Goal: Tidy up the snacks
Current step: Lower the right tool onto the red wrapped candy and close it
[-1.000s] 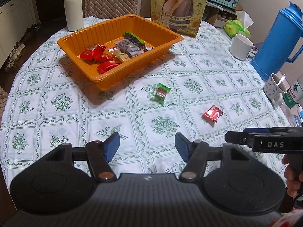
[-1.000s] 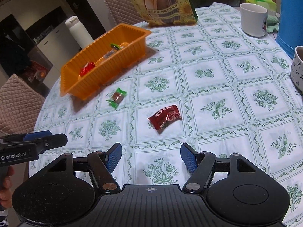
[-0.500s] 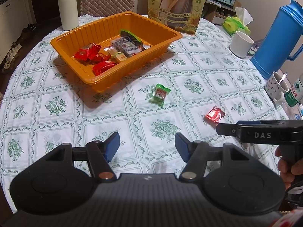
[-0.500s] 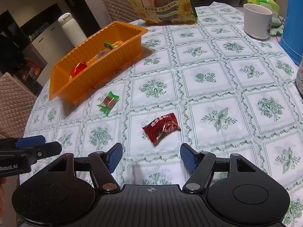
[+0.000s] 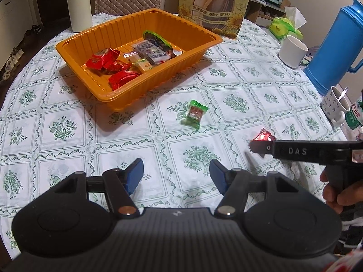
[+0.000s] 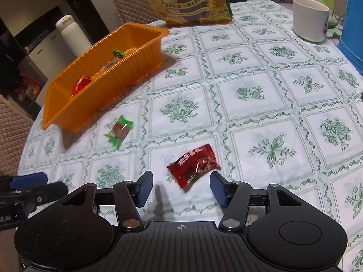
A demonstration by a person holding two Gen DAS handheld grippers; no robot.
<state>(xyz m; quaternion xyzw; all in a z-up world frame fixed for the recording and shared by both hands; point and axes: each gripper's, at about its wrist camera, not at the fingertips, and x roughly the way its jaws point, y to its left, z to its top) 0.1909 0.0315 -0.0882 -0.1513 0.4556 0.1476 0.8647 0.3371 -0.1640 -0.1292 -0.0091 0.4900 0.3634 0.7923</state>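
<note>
An orange tray (image 5: 158, 77) (image 6: 97, 95) holds several wrapped snacks. A green-wrapped candy (image 5: 194, 114) (image 6: 119, 131) lies on the tablecloth just in front of the tray. A red-wrapped candy (image 6: 194, 165) (image 5: 263, 136) lies nearer me, right of the green one. My right gripper (image 6: 180, 187) is open and empty, low over the table, with the red candy just ahead between its fingertips. In the left wrist view it (image 5: 257, 146) partly hides the red candy. My left gripper (image 5: 176, 174) is open and empty, short of the green candy.
A sunflower-seed bag (image 5: 215, 4) stands behind the tray, a white bottle (image 5: 78, 4) at the far left. A white cup (image 5: 292, 51), a blue jug (image 5: 335, 43), a patterned mug (image 5: 335, 105) and a water bottle (image 5: 355, 115) stand along the right side.
My right gripper has moved forward and down to the red candy, which now lies at its fingertips. My left gripper has moved forward a little. Both stay open.
</note>
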